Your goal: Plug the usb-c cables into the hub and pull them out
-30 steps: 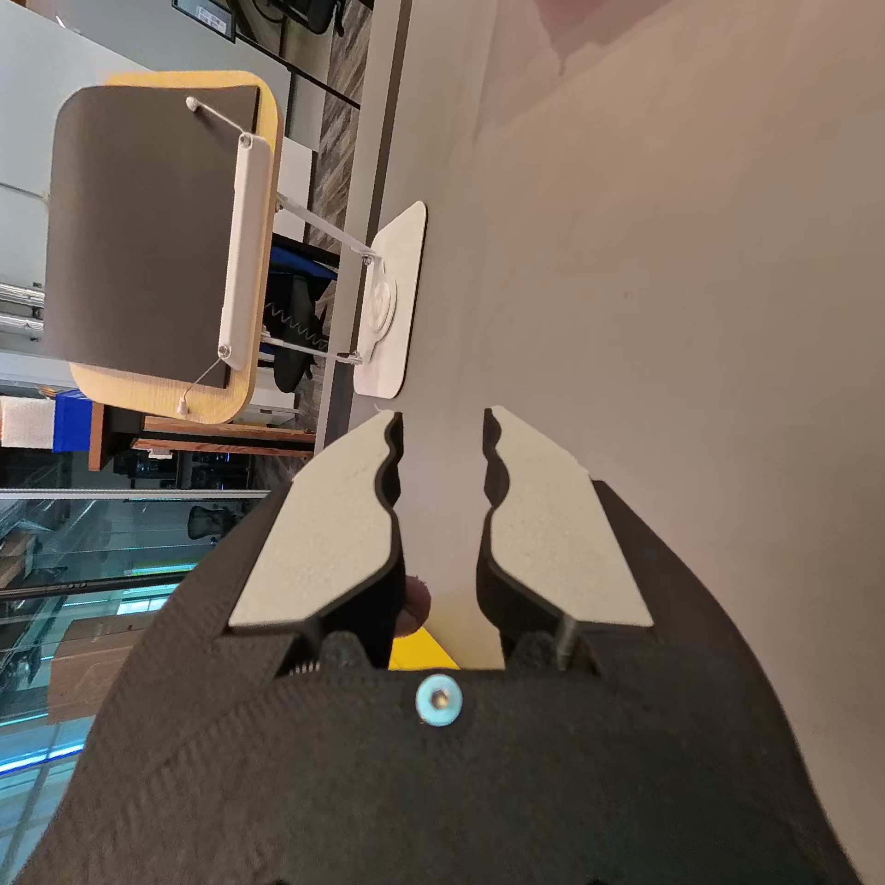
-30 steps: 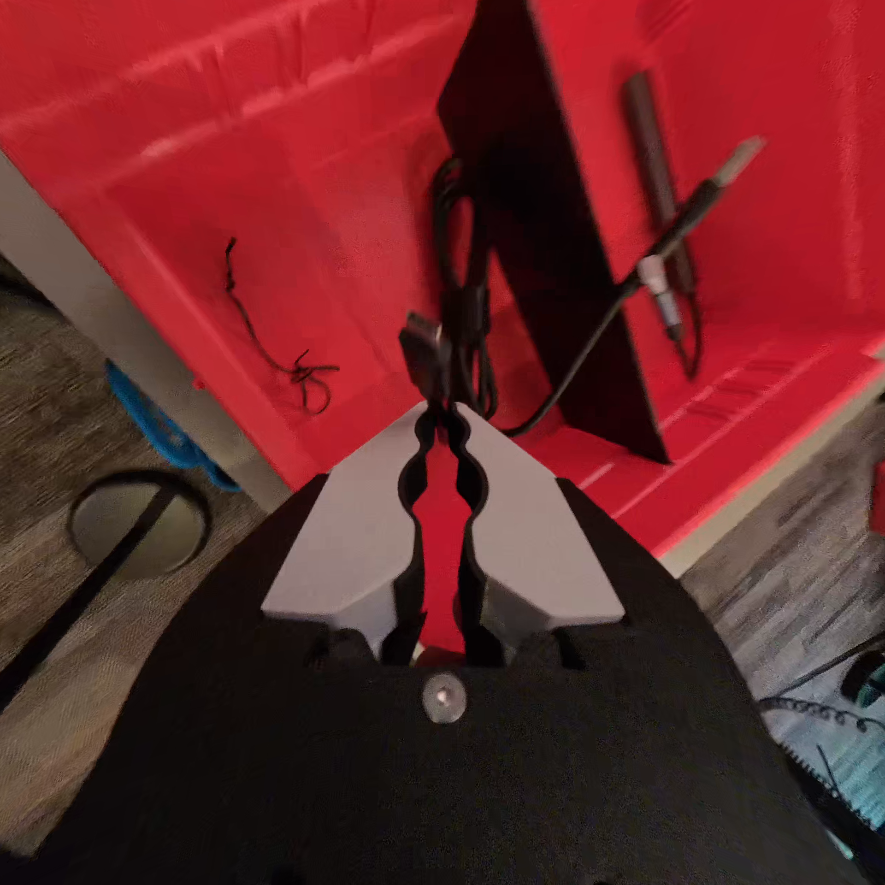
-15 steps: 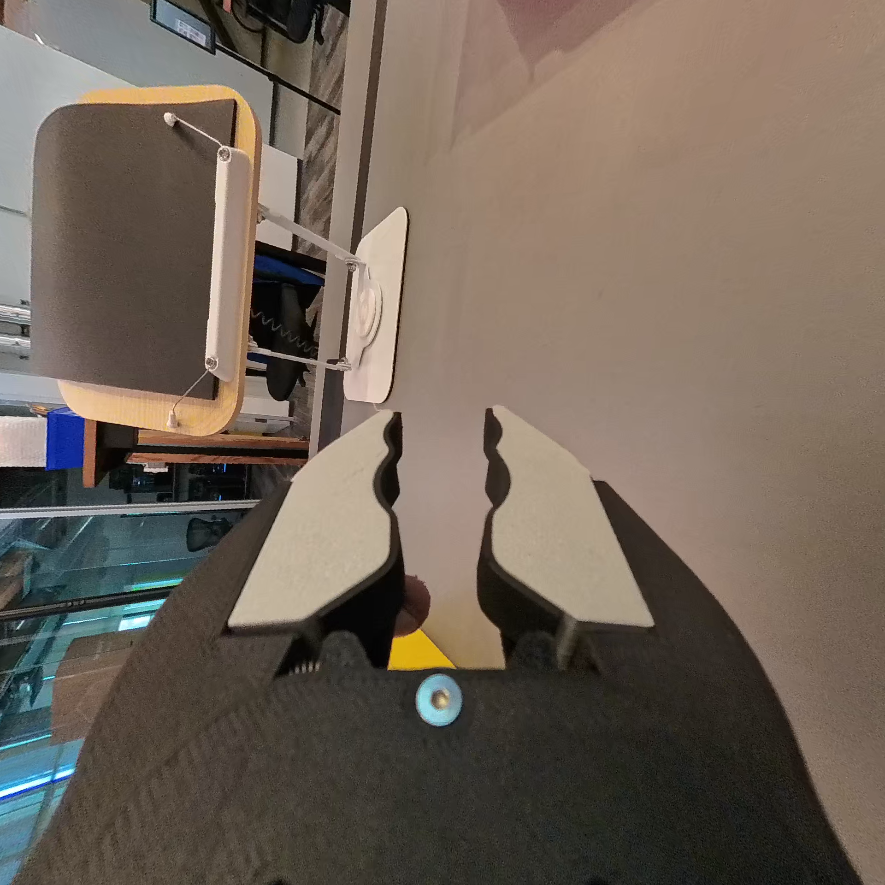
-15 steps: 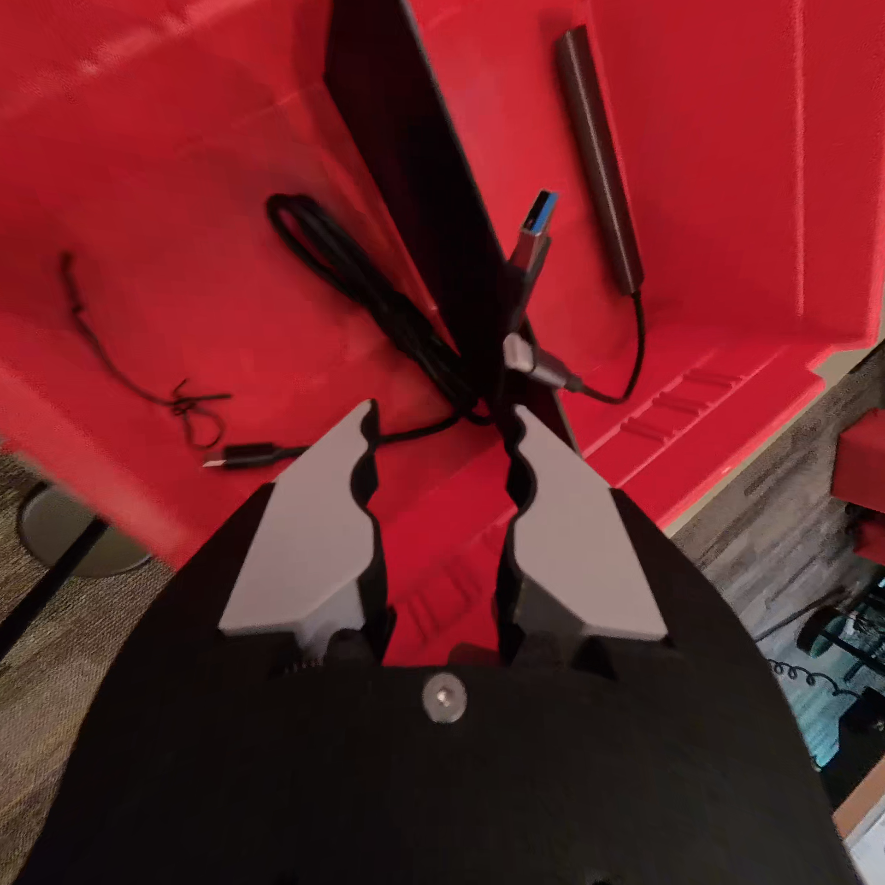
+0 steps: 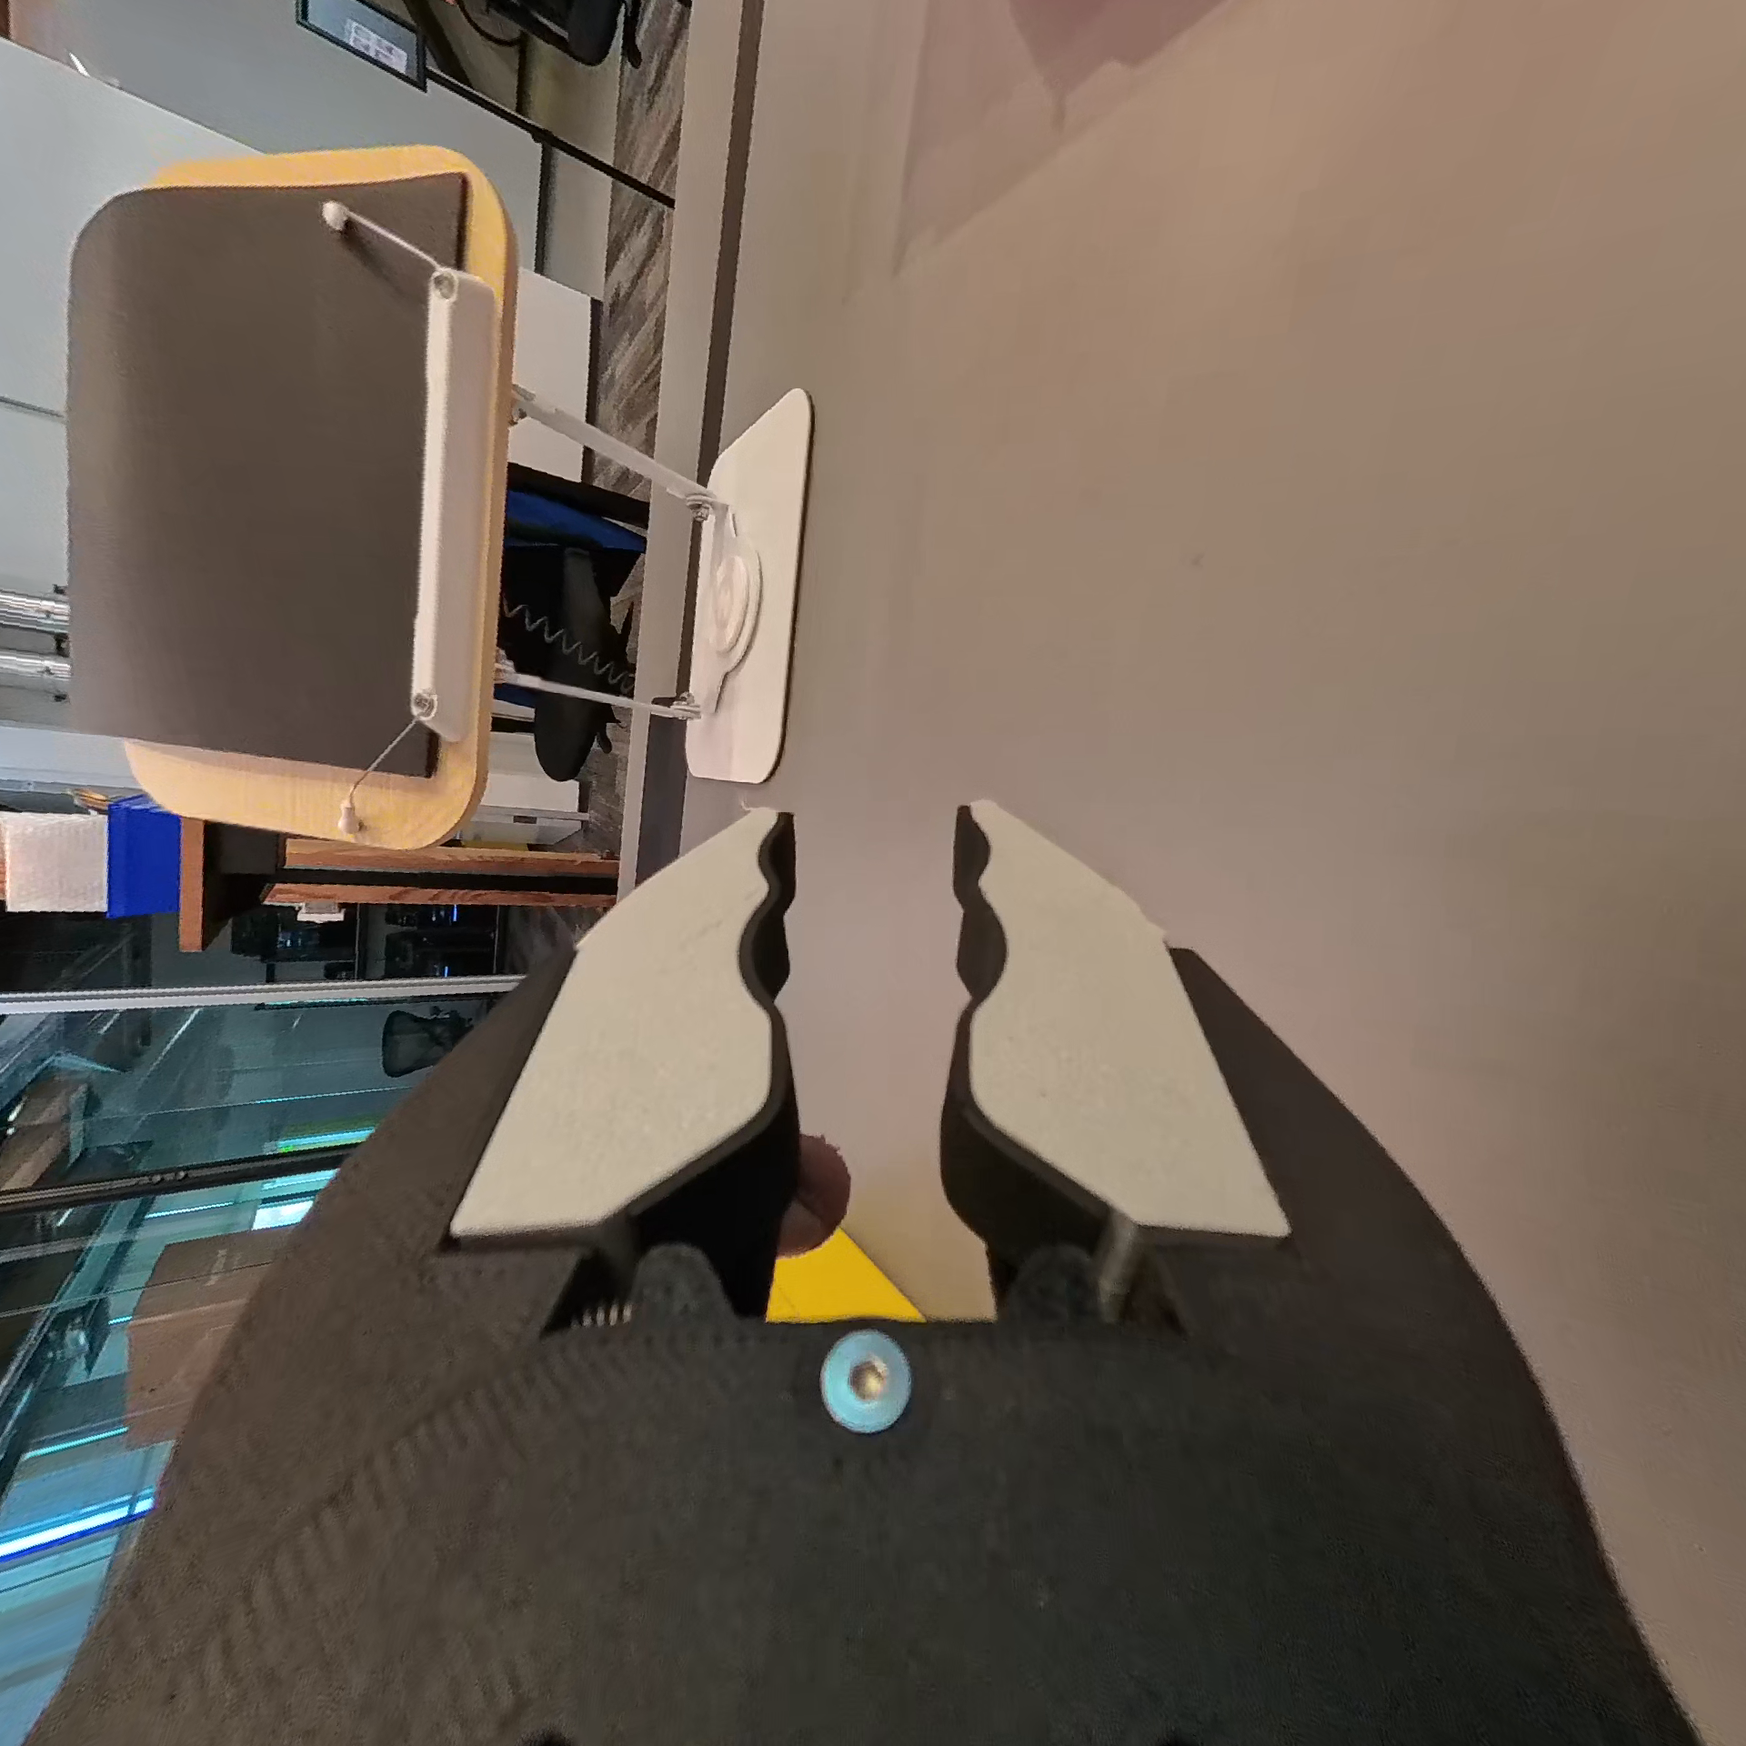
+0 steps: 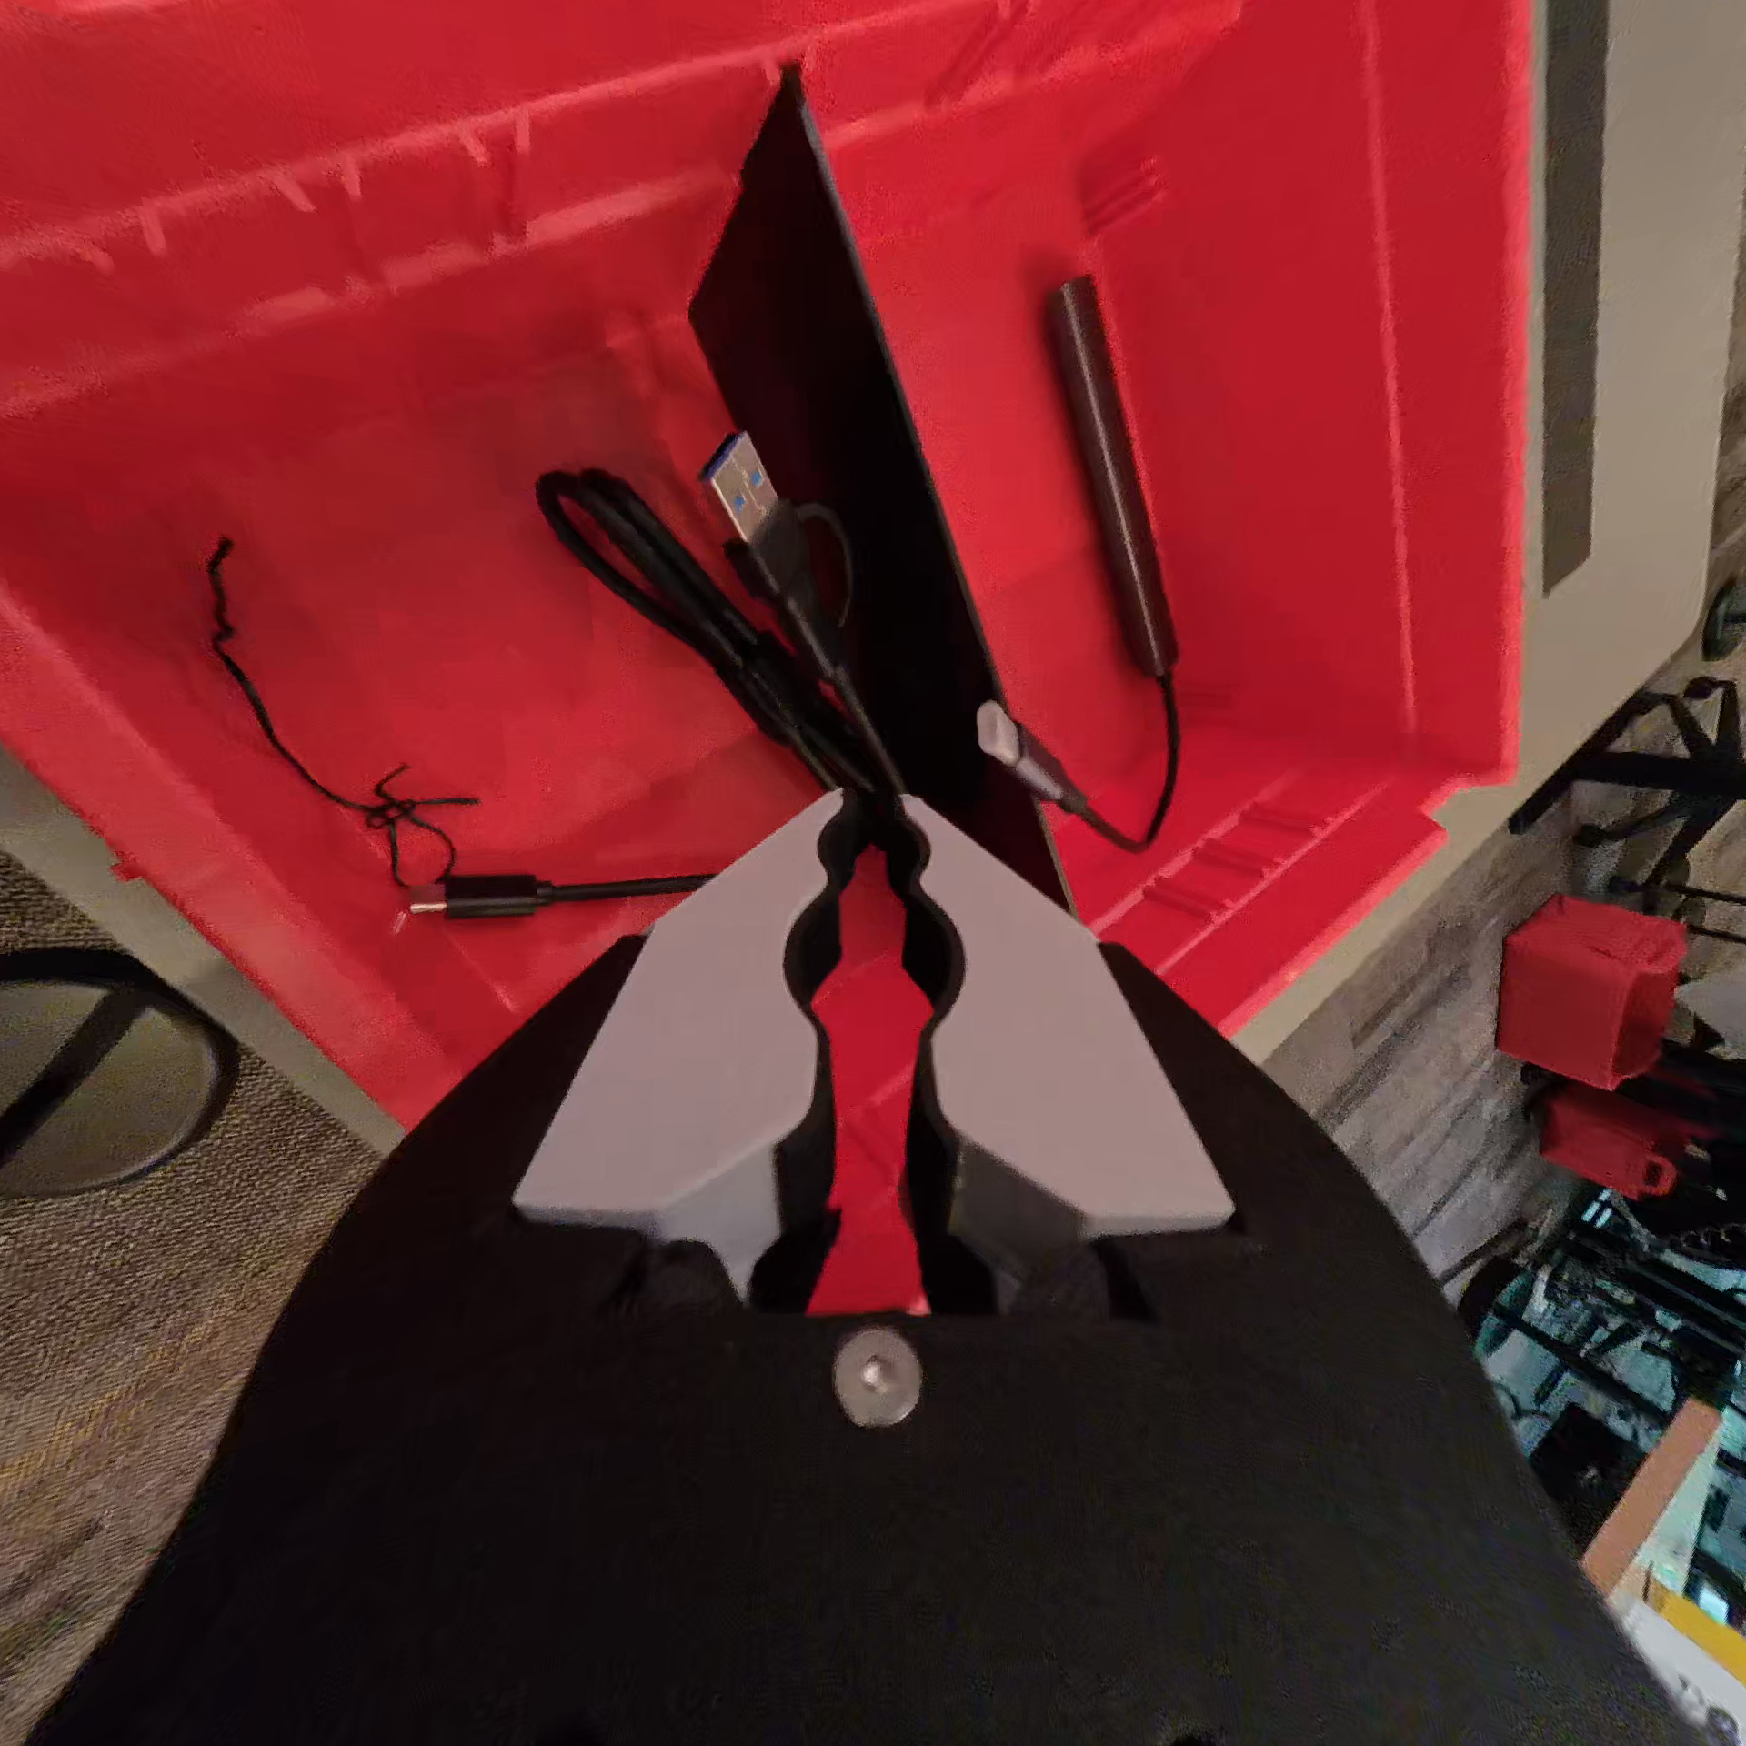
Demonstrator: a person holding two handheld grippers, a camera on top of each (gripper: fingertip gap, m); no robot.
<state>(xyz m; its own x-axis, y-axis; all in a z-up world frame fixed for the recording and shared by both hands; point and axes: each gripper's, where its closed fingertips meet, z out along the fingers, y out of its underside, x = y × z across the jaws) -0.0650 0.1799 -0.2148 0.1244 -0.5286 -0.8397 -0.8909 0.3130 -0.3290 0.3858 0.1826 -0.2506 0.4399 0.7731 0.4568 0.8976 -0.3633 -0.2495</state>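
In the right wrist view, a red bin (image 6: 1228, 236) holds a slim dark grey hub (image 6: 1115, 472) in its right compartment. The hub's short lead ends in a grey plug (image 6: 1006, 742). A black cable (image 6: 661, 586) lies coiled left of the black divider (image 6: 831, 378). Its USB-A plug (image 6: 742, 487) points up and its USB-C plug (image 6: 482, 898) lies at lower left. My right gripper (image 6: 874, 813) is shut on this black cable near the divider's base. My left gripper (image 5: 874, 831) is open and empty over a grey table (image 5: 1323, 661).
A thin black thread (image 6: 312, 737) lies in the bin's left compartment. Small red boxes (image 6: 1597, 1001) sit on the floor at right. In the left wrist view a white stand base (image 5: 756, 586) sits on the table's edge, carrying a dark panel (image 5: 246, 472). Some 45 cm of space lies between my two pairs of fingers. My right gripper's tips are some 12 cm from the thin black thread (image 6: 312, 737).
My right gripper held the cable, opened and dropped it half a second ago, and is now shut on the black cable again. The left view has barely shifted.
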